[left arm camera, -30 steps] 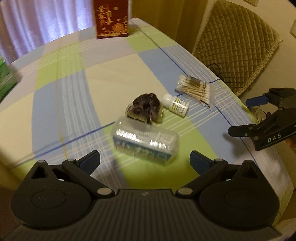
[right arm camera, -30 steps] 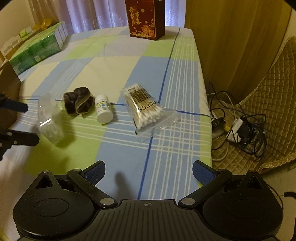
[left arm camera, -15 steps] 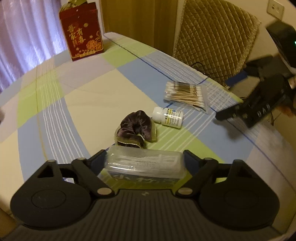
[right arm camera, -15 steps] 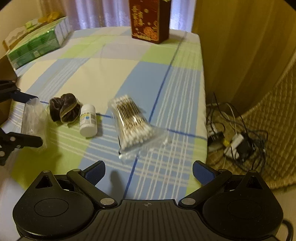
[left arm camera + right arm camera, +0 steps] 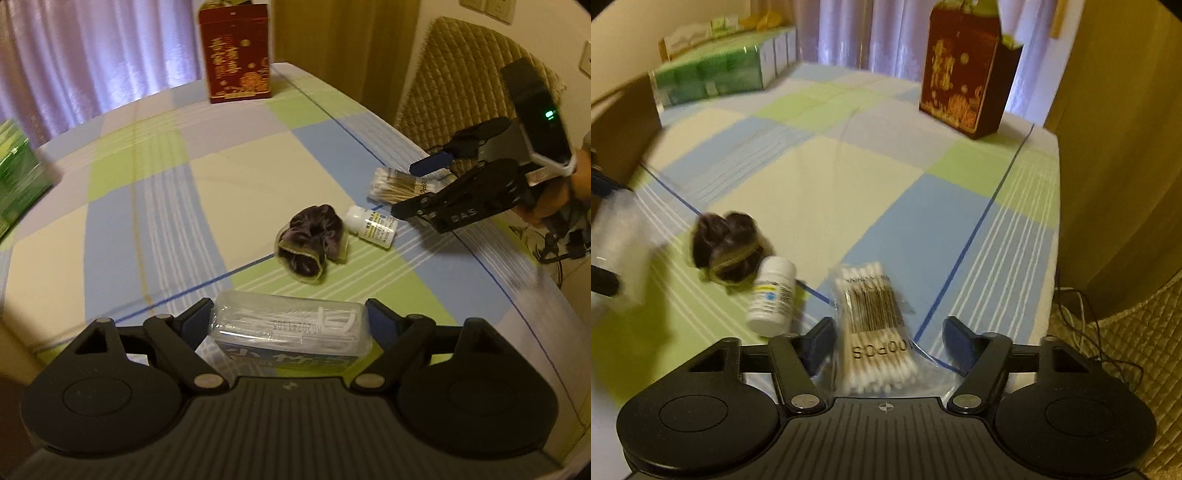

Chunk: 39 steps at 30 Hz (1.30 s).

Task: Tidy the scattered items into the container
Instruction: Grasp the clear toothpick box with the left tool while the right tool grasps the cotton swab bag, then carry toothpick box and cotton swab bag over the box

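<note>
Checked tablecloth (image 5: 240,192), blurred scrunchie (image 5: 726,251)

Home interior: checked cloth on tabletop (image 5: 155,192), lilac curtains (image 5: 92,55), quilted chair (image 5: 454,81), red gift box (image 5: 236,55).

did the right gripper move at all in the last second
Yes. In its own view the right gripper has closed in on the cotton swab bag, which now lies between its open fingers; the red box looms nearer too.

Checked tablecloth (image 5: 147,206) carries scrunchie (image 5: 312,240), pill bottle (image 5: 373,226), swab packet (image 5: 875,332), red box (image 5: 236,55)
</note>
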### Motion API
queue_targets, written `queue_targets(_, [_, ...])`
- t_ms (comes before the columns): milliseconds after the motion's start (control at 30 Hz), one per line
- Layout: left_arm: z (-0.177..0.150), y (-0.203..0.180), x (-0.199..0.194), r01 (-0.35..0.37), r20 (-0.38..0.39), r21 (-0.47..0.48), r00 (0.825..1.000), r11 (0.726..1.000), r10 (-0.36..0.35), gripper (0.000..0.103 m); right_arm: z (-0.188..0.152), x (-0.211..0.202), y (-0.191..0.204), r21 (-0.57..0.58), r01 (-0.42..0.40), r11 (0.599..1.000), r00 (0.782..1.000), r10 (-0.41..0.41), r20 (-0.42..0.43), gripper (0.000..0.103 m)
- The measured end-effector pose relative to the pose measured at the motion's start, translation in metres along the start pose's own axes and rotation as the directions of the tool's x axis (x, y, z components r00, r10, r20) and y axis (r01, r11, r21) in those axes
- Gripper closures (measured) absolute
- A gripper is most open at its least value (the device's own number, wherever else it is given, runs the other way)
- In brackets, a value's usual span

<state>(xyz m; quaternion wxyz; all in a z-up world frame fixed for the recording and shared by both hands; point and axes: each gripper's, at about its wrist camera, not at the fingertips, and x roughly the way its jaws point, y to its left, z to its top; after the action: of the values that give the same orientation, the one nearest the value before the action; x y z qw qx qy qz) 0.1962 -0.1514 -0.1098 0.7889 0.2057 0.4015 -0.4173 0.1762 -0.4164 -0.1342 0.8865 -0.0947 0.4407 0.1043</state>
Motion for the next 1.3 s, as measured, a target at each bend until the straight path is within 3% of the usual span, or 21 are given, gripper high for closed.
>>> queue_targets(67, [-0.002,0.000,-0.003,-0.006,-0.004,-0.022,1.000,1.000,0.006,0.018,0.001,0.004,-0.001,0.005,-0.018,1.000,1.000,0.018,0.016,0.050])
queue_targets(100, [-0.003,0.000,-0.005,-0.011,-0.004,-0.031,1.000,0.999,0.011,0.018,0.002,0.004,-0.002,0.018,-0.051,0.999,0.999,0.050,0.015,0.067])
queue_targets(133, [-0.004,-0.001,-0.007,-0.017,-0.003,-0.040,1.000,0.999,0.017,0.018,0.002,0.004,-0.003,0.032,-0.064,0.997,0.998,0.064,0.010,0.073])
queue_targets(367, [-0.006,0.000,-0.019,-0.036,0.008,-0.091,0.999,0.995,0.036,0.018,-0.003,-0.023,0.003,0.133,-0.061,0.989,0.998,0.064,-0.019,0.075])
queue_targets(633, [-0.002,-0.002,-0.047,-0.037,0.058,-0.107,0.997,0.994,0.044,0.018,-0.012,-0.077,0.023,0.257,-0.140,0.956,0.990,0.132,0.046,0.075])
queue_targets(833, [-0.008,0.001,-0.079,-0.033,0.102,-0.145,0.994,0.989,0.048,0.018,-0.016,-0.092,0.052,0.283,-0.202,0.938,0.979,0.200,0.035,0.075])
queue_targets(1067, [-0.027,0.018,-0.132,-0.067,0.150,-0.225,0.983,0.972,0.102,0.018,-0.003,-0.092,0.100,0.236,-0.316,0.919,0.947,0.320,0.021,0.075])
queue_targets(1300, [-0.056,0.049,-0.200,-0.162,0.191,-0.322,0.954,0.933,0.232,0.018,0.036,-0.092,0.164,0.089,-0.443,0.892,0.897,0.441,0.043,0.075])
